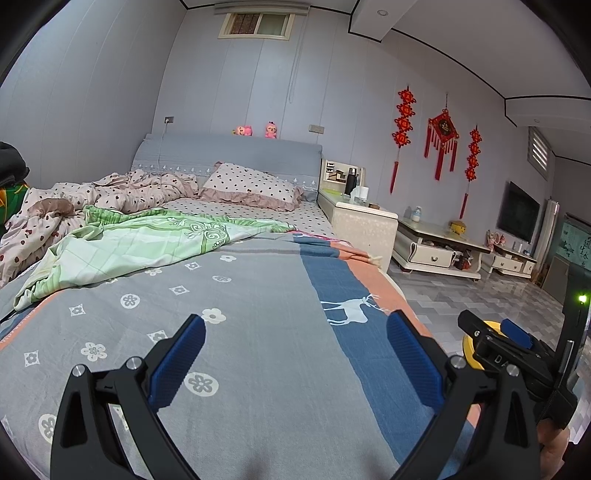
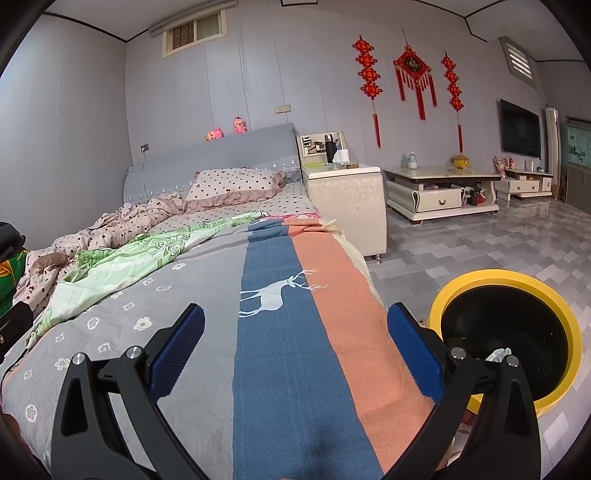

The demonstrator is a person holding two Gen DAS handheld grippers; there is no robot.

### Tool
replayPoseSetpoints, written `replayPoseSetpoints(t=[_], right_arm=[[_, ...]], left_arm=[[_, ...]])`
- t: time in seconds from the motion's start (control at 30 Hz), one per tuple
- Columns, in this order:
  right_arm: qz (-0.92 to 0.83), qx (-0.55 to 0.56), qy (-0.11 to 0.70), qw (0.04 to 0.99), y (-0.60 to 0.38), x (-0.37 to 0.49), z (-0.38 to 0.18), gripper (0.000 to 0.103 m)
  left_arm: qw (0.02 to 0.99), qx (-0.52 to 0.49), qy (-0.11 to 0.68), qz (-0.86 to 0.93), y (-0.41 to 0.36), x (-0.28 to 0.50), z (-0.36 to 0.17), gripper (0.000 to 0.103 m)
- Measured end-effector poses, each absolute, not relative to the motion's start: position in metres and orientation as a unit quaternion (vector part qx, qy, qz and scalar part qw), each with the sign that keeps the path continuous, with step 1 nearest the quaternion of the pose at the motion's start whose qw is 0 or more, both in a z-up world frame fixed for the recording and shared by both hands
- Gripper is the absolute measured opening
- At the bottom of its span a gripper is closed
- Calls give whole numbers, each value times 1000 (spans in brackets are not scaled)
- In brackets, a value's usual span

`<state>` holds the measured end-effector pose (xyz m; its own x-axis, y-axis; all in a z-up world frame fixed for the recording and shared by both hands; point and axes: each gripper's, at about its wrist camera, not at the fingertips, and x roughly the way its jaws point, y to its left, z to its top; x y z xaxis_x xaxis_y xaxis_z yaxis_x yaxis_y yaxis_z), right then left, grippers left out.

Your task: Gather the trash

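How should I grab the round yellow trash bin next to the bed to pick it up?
Probably by its rim. The round yellow trash bin with the black liner stands upright on the floor with its mouth open upward, so come down from above with the open right gripper, one finger inside and one outside the thin yellow wall.

Bedroom, pale lilac panelled walls (image 1: 110, 92). Small high window (image 1: 256, 24) above the grey padded headboard (image 1: 229, 151). Bed (image 2: 184, 295) unmade: dotted pillow (image 1: 251, 184), green quilt (image 1: 140, 240), grey-blue-orange cover. Cream nightstand (image 2: 343, 206) just beside the bed; low TV cabinet (image 2: 439, 192) along the same wall. Red knot hangings (image 2: 412, 70) above. Wall-mounted TV (image 2: 519, 127). Glossy grey tile floor (image 2: 461, 243).
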<state>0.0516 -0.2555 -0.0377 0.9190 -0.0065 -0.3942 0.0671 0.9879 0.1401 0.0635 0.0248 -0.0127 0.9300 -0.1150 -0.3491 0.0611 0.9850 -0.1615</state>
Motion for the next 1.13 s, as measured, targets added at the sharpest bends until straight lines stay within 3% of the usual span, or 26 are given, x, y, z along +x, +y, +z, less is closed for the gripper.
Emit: replayPoseSetpoints(t=[1.13], right_arm=[[-20,83,217,973,-257,63,-41,95]], left_arm=[[977,-73,191,-51,28,69,-15,95]])
